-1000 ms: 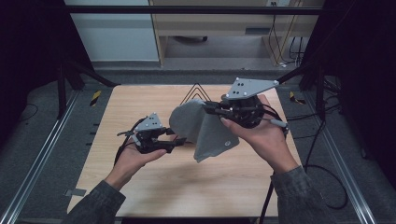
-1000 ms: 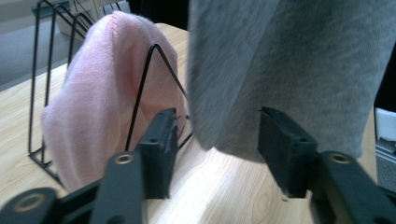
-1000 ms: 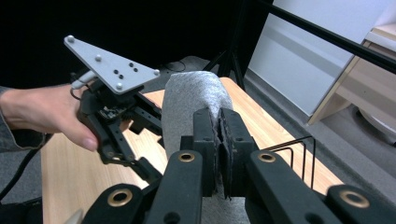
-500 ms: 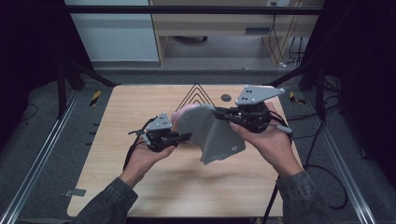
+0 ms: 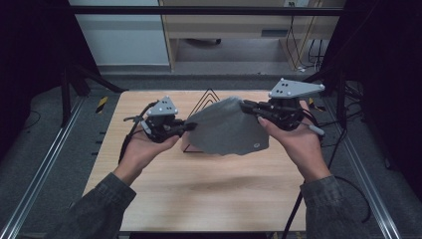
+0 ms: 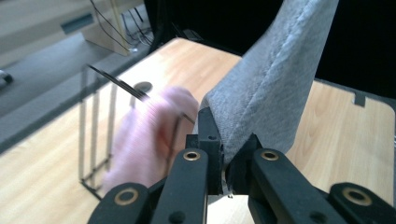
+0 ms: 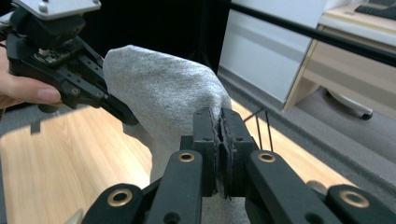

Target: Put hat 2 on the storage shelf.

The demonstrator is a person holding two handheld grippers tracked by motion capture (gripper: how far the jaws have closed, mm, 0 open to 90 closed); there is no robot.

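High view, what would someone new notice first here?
A grey cloth stretched in the air above the wooden table, pinched at its left end by the left tongs and at its right end by the right tongs. Behind it, a black wire rack stands on the table's far side.

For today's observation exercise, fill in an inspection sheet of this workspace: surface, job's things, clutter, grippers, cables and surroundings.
Surface: wooden table, bare near the person.
Job's things: grey cloth held up off the table between both grippers.
Clutter: black wire rack behind the cloth.
Grippers: left gripper shut on one cloth edge; right gripper shut on another edge.
Cables: black cable trails from the left gripper; more cables at the table's right.
Surroundings: grey floor, light wooden furniture beyond the table.
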